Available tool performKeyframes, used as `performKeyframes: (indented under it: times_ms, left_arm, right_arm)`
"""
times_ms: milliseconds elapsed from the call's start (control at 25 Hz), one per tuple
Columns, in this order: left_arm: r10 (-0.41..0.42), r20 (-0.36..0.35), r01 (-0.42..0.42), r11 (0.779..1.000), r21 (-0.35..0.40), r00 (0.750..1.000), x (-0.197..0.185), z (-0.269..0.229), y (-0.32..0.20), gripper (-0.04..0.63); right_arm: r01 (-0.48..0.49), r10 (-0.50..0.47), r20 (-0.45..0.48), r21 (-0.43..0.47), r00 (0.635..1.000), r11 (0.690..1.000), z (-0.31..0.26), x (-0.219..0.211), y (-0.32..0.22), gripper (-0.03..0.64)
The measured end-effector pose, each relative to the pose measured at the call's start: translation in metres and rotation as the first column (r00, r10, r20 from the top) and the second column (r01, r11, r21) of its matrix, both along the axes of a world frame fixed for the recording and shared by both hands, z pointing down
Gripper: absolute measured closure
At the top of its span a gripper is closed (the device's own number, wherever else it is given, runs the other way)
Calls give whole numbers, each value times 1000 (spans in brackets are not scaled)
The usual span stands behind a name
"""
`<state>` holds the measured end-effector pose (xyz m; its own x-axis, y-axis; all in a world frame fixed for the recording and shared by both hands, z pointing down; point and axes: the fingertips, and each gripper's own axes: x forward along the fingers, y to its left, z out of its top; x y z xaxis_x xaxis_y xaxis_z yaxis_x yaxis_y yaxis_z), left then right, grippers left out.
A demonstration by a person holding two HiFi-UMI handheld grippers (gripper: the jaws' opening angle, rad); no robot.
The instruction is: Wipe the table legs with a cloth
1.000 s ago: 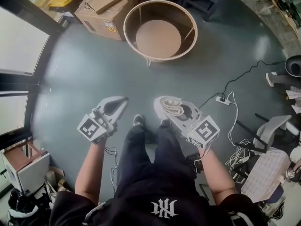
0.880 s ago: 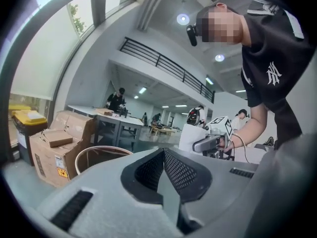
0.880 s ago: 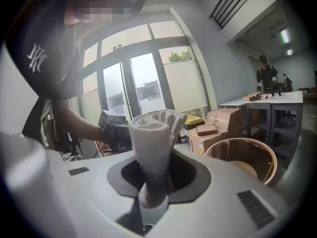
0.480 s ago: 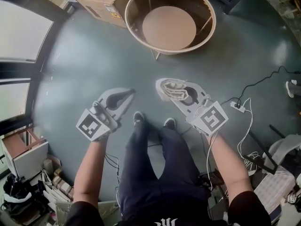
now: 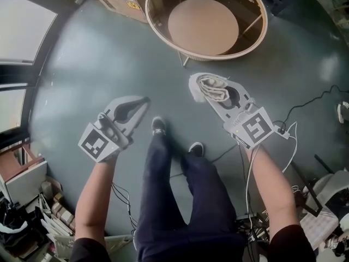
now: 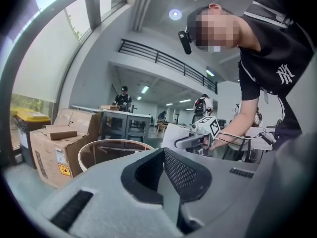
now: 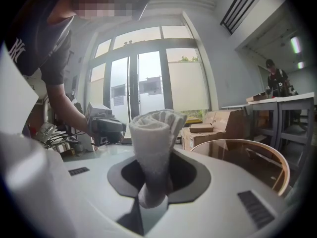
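Right gripper (image 5: 200, 87) clamped on a rolled white cloth (image 5: 214, 88), the roll sticking out past its tips; left gripper (image 5: 140, 101) closed on nothing; round wooden table (image 5: 203, 25) ahead on grey floor (image 5: 98, 64), apart from both.

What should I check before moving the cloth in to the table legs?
1. Cloth gripped: ok, rolled and clamped in the right tongs.
2. Left tongs free: ok, shut on nothing.
3. Table in front: ok, just ahead of both tongs.
4. Leg in sight: ok, one leg shows below the near rim.
5. Cloth on a leg: not ok, it hangs above the floor, short of the table.
6. Path: ok, the cable lies off to the right.
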<state>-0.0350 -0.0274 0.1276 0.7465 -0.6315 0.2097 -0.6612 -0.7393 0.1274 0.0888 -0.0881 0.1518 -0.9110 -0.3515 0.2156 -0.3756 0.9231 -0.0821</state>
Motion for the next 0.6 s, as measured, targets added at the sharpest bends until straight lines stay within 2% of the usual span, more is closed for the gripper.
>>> performKeyframes:
  times_ms: [240, 440, 600]
  left_arm:
    - [41, 27, -41, 999, -5, 999, -21, 64, -33, 588]
    - [39, 22, -40, 999, 25, 999, -31, 106, -62, 588]
    - [78, 11, -78, 996, 44, 997, -34, 138, -75, 588]
  right_arm:
    - [-1, 1, -4, 34, 1000, 999, 49, -28, -45, 535]
    - [20, -18, -26, 56, 1000, 998, 93, -47, -56, 535]
    - [19, -17, -37, 47, 999, 999, 133, -56, -62, 535]
